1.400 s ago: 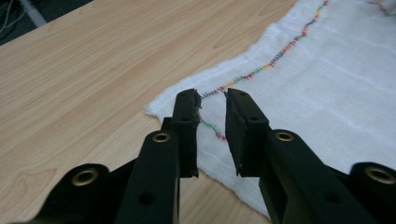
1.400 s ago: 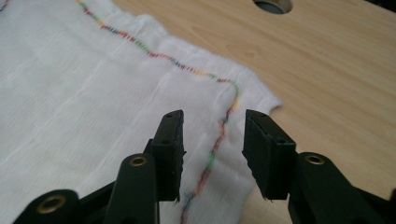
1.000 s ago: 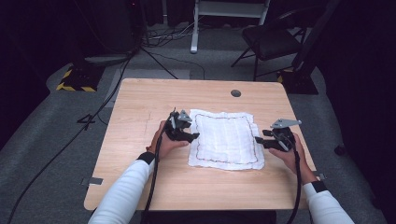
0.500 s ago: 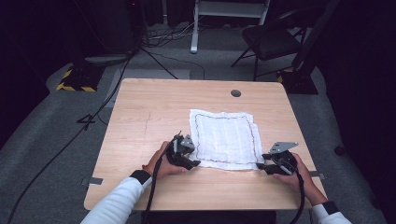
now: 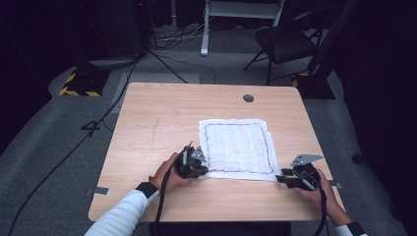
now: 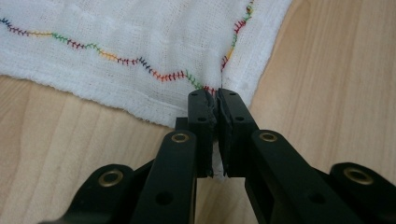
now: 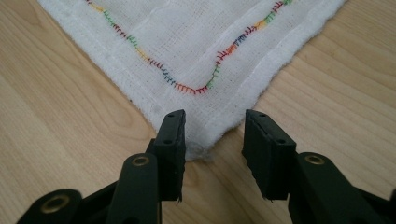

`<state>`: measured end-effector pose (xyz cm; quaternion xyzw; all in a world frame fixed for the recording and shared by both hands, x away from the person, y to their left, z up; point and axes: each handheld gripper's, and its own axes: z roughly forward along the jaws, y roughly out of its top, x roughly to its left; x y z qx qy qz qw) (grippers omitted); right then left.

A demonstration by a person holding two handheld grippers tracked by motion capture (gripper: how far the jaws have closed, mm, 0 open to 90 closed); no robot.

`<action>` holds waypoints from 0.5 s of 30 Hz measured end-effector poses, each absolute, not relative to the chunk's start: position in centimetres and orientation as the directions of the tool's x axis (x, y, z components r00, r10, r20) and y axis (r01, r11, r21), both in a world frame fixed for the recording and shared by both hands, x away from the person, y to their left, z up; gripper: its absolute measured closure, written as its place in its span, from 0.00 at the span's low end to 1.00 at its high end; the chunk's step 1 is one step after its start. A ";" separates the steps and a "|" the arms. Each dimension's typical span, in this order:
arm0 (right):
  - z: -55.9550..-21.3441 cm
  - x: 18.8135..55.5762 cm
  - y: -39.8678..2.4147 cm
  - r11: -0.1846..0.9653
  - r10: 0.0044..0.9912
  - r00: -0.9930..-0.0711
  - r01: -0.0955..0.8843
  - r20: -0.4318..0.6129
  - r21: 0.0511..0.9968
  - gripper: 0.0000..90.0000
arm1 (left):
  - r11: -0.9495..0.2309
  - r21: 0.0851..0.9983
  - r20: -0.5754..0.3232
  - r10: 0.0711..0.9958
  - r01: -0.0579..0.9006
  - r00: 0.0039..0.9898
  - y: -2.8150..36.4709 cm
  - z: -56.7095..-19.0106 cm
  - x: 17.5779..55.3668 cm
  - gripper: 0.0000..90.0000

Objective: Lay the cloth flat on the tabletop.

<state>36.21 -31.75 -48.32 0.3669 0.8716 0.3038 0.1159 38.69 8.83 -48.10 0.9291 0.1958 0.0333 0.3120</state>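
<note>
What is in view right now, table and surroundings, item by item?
cloth: one, white with multicolour stitched border, flat on the table's near right part
table: one, light wood, centre
grommet: one, dark, far edge of the table
chair: one, black, on the floor beyond the table
striped block: one, black and yellow, floor at far left
left hand-held gripper: one, black, shut on the cloth's near left corner
right hand-held gripper: one, black, jaws have just been closing, apart astride the near right corner
</note>
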 end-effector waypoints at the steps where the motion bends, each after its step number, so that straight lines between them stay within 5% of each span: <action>1: -48.3 36.0 -31.8 0.549 0.710 -0.704 0.571 0.020 0.611 0.66 | -0.723 0.597 -0.068 0.386 0.348 0.920 9.0 -48.1 38.4 0.94; 9: -48.1 34.7 -31.8 0.574 0.700 -0.714 0.537 -0.029 0.618 0.64 | -0.694 0.622 -0.054 0.424 0.362 0.904 10.6 -47.8 37.3 0.89; 15: -47.0 34.4 -31.7 0.530 0.692 -0.722 0.514 0.006 0.675 0.53 | -0.601 0.678 -0.046 0.540 0.423 0.840 13.1 -46.8 37.4 0.47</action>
